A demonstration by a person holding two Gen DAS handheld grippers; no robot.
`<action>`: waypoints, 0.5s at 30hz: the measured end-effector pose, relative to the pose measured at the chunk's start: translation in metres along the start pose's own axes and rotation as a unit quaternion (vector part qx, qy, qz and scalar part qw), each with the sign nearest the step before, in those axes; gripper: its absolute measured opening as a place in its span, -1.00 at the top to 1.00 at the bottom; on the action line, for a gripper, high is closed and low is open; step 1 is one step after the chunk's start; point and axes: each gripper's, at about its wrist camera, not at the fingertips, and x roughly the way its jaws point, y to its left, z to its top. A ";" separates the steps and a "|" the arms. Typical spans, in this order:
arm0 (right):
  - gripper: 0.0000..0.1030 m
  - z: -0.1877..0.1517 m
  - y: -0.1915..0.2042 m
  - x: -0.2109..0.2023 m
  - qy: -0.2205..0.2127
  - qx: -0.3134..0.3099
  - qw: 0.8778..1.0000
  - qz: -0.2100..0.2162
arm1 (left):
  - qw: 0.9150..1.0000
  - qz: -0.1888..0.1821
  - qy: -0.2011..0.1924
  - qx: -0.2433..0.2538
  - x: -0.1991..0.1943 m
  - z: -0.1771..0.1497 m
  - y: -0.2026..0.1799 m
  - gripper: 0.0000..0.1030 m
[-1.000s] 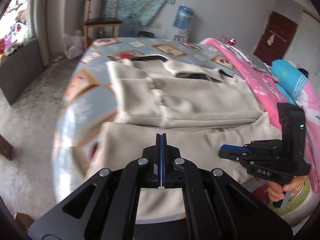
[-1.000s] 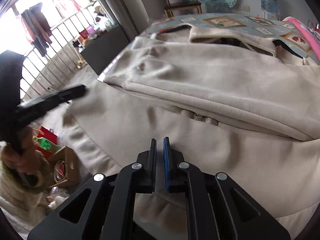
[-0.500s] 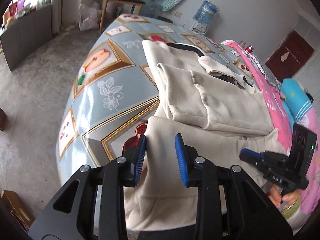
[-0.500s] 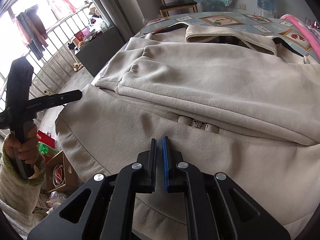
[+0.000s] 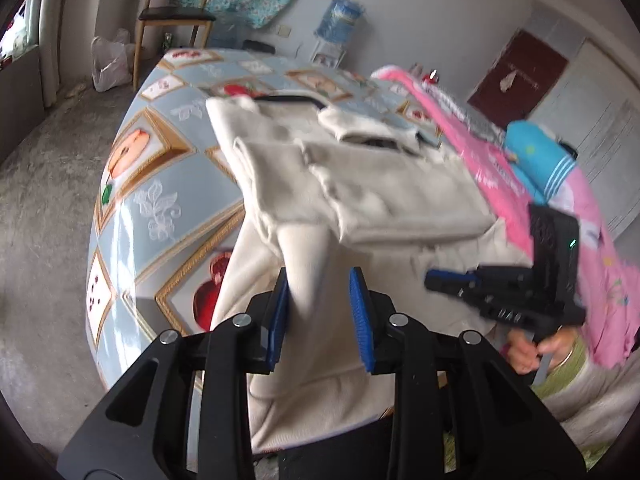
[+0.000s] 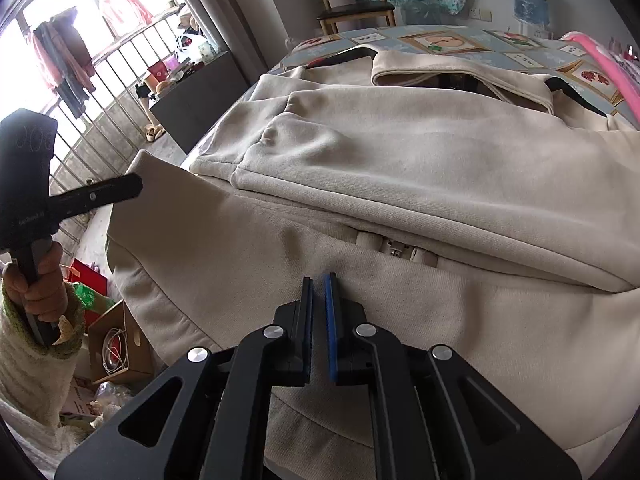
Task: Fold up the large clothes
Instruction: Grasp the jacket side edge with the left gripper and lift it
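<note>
My left gripper point(image 5: 320, 300), jaws lately parted, straddles a raised fold of the beige jacket point(image 6: 400, 168) spread on the patterned table point(image 5: 160, 184), my right gripper point(image 6: 319, 300) pinched nearly closed over the jacket's hem.

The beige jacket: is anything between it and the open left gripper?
Nothing visible is in the way. A raised fold of the beige jacket already stands between the open pads of the left gripper, whose jaws just opened. The right gripper is shut above the cloth.
</note>
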 end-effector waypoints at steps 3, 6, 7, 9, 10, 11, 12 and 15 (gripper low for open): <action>0.88 0.000 0.001 0.000 -0.001 -0.002 1.000 -0.001 | 0.999 0.023 0.029 -0.012 0.011 -0.006 0.007 0.46; 0.88 -0.001 0.001 0.000 -0.001 -0.004 1.000 -0.002 | 0.997 0.040 0.056 -0.047 0.023 -0.008 0.025 0.46; 0.88 -0.001 0.001 0.000 -0.002 -0.005 1.000 -0.002 | 0.997 0.030 0.053 -0.056 0.024 -0.007 0.029 0.46; 0.88 -0.001 0.001 -0.001 -0.001 -0.005 1.000 0.000 | 0.997 0.004 0.046 -0.057 0.021 -0.005 0.029 0.46; 0.88 -0.001 0.001 0.000 -0.001 -0.004 1.000 0.000 | 0.998 -0.017 0.040 -0.055 0.018 -0.005 0.027 0.46; 0.88 -0.001 0.001 0.000 -0.001 -0.004 1.000 0.000 | 0.997 -0.042 0.035 -0.054 0.016 -0.004 0.026 0.45; 0.88 -0.001 0.001 -0.001 -0.001 -0.005 1.000 0.000 | 0.995 -0.075 0.032 -0.053 0.014 -0.004 0.025 0.45; 0.88 -0.001 0.000 -0.001 -0.002 -0.003 1.000 0.003 | 0.996 -0.069 0.038 -0.051 0.019 -0.004 0.025 0.44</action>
